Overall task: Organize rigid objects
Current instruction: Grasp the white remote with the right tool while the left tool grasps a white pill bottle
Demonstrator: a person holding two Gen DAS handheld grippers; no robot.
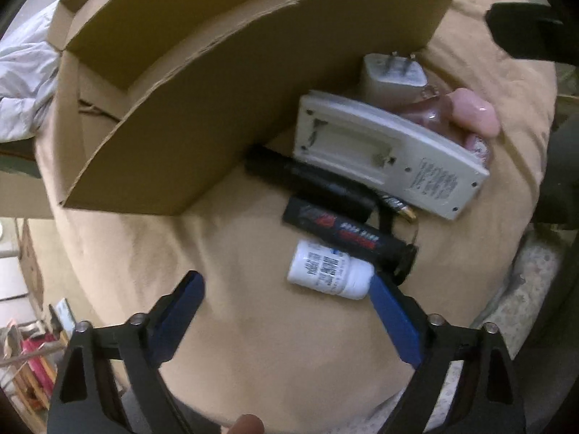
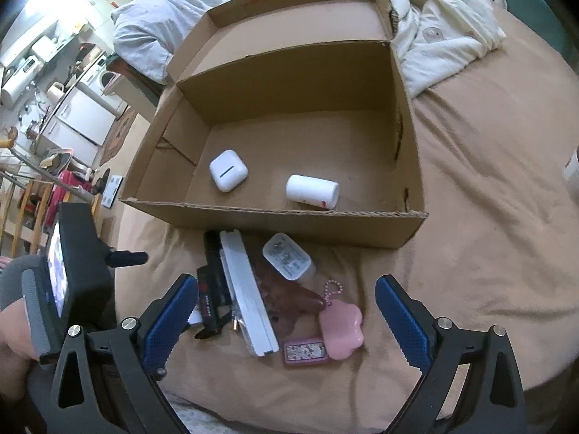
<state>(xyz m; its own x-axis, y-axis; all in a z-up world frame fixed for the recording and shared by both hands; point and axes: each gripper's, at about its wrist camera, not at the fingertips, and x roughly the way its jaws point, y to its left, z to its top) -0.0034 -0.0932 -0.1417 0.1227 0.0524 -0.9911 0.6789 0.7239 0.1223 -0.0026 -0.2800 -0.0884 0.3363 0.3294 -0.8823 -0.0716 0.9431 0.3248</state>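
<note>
While blur smears the white bottle label, right finger overlaps its cap.

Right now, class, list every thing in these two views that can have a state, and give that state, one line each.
Cardboard box: open, flaps up.
White earbud case: shut, inside the box.
White cylinder: on its side, inside the box.
White bottle: on its side, outside the box.
Grey remote: face down, battery cover off.
Charger plug: prongs out.
Left gripper: open, empty.
Right gripper: open, empty.
</note>
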